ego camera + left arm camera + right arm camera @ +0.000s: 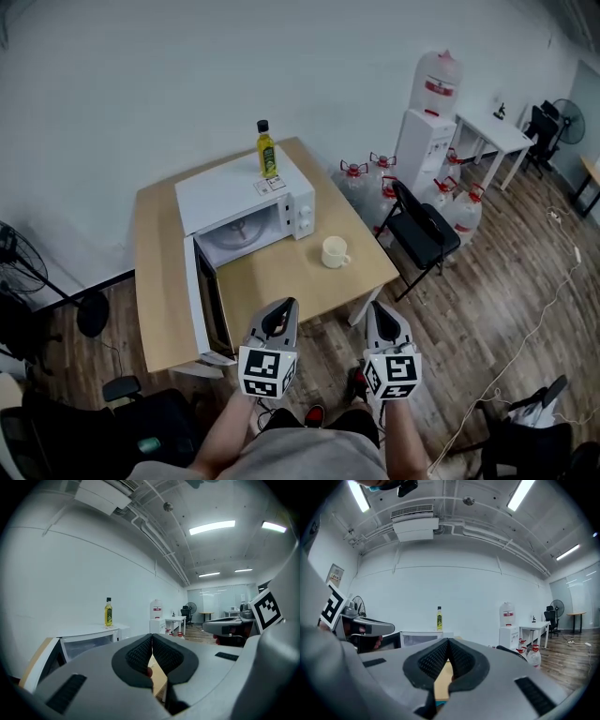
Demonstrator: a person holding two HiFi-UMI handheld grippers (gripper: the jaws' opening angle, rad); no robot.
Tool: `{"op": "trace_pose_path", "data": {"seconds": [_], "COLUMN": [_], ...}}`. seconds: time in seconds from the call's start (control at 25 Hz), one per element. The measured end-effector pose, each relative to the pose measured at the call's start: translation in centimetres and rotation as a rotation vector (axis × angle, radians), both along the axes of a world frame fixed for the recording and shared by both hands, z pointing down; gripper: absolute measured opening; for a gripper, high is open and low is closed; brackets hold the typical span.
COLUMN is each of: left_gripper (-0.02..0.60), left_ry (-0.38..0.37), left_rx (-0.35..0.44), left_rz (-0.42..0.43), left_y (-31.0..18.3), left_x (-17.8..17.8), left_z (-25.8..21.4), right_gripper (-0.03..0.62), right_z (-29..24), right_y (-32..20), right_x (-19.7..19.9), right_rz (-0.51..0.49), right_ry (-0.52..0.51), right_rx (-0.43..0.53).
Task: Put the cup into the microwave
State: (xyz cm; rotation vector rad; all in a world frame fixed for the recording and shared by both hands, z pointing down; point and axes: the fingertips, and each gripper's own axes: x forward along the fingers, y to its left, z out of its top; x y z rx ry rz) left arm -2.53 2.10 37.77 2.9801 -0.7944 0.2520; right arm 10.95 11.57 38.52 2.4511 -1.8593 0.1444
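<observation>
A cream cup (335, 251) with a handle stands on the wooden table (281, 281), just right of the white microwave (246, 211). The microwave's door (202, 298) hangs wide open toward me, showing the turntable inside. My left gripper (284, 310) hovers off the table's front edge, jaws together and empty. To its right, my right gripper (379, 314) is level with it, also shut on nothing. In the left gripper view the left gripper (152, 645) has its pads touching; in the right gripper view the right gripper (447, 649) looks the same. Both are well short of the cup.
An olive-oil bottle (267, 150) stands on top of the microwave. A black folding chair (420, 232), several water jugs (370, 178) and a water dispenser (427, 122) crowd the floor right of the table. A fan (28, 272) stands left.
</observation>
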Motion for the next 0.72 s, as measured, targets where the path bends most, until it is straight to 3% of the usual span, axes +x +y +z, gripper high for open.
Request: {"op": "trace_pose_path", "data": {"seconds": [0.32,0.72], "left_gripper": [0.025,0.025], "left_ry": [-0.033,-0.063], "left_rx": [-0.032,-0.089], "left_rz": [-0.031,-0.052], "left_y": [-4.0,-11.2], "left_x": [2.8,8.8], "left_z": [1.9,5.7], "right_gripper": [0.015,0.015], "right_z": [1.9,6.4], "right_y": [-4.0,-12.7], "right_x": [3.4,9.9], "right_rz": [-0.014,-0.033], "right_ry": [-0.028,-0.059], "right_rx": [-0.023,-0.085]}}
